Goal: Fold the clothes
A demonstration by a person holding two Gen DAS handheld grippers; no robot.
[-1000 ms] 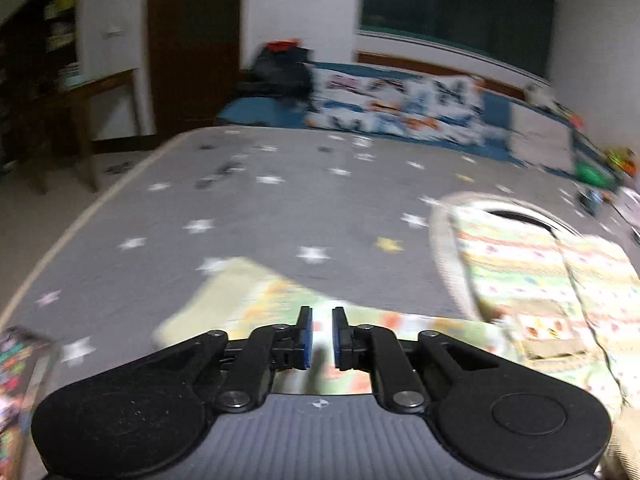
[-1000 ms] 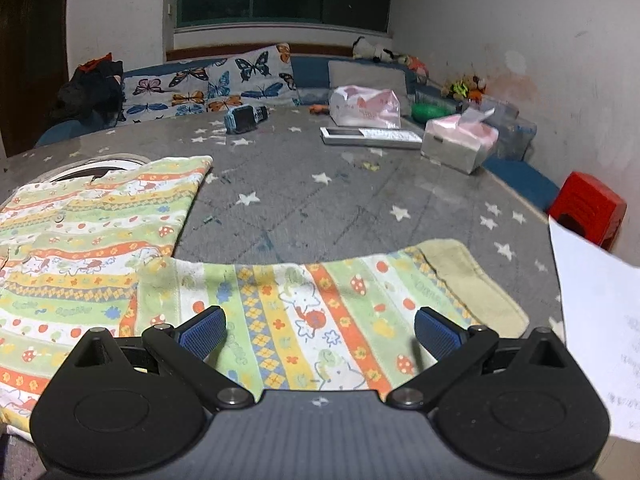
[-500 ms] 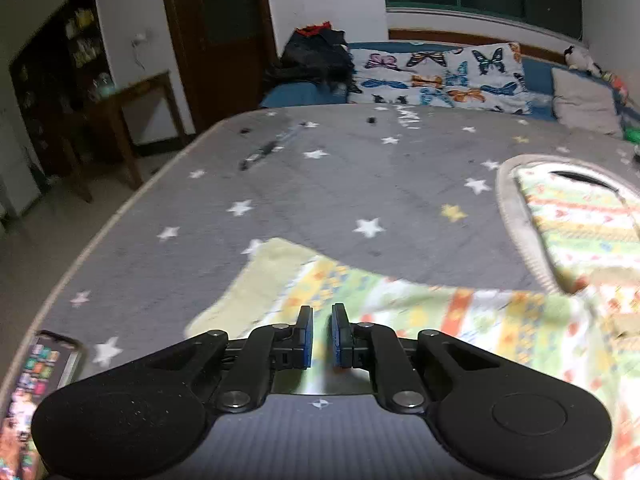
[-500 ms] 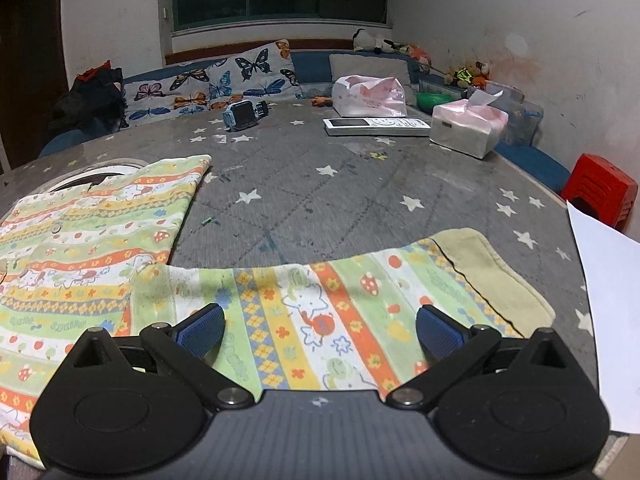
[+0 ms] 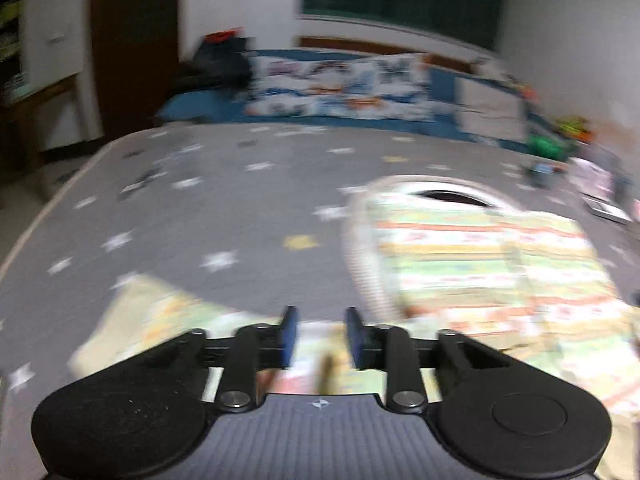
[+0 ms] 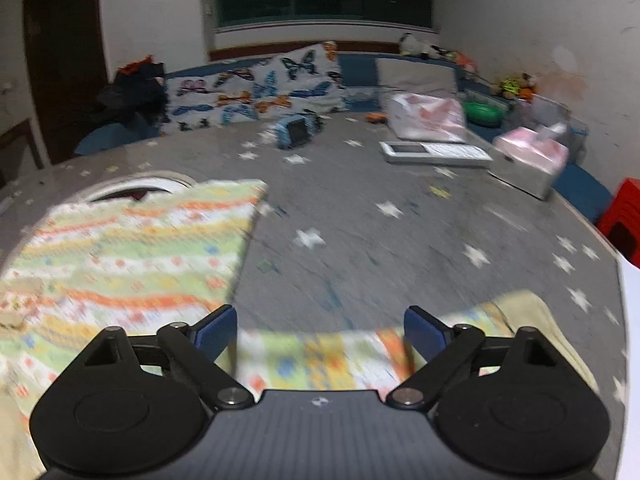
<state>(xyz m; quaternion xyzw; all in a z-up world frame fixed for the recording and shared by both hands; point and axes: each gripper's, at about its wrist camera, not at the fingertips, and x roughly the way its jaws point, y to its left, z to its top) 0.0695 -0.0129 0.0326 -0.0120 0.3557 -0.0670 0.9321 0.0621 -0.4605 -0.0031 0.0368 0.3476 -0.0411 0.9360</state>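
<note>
Grey star-printed bedding (image 5: 224, 208) was spread under a striped garment (image 5: 480, 264) lying at two o'clock. Left gripper (image 5: 318, 336) was held narrowly parted over a sleeve (image 5: 160, 320); right gripper (image 6: 318, 330) was spread wide, gripping nothing.

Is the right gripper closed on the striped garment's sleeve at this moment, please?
No, the right gripper stands wide open above the sleeve, its blue pads far apart with nothing between them.

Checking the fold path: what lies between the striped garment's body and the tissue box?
In the right wrist view, only bare star-printed cloth separates the striped garment from the tissue box.
</note>
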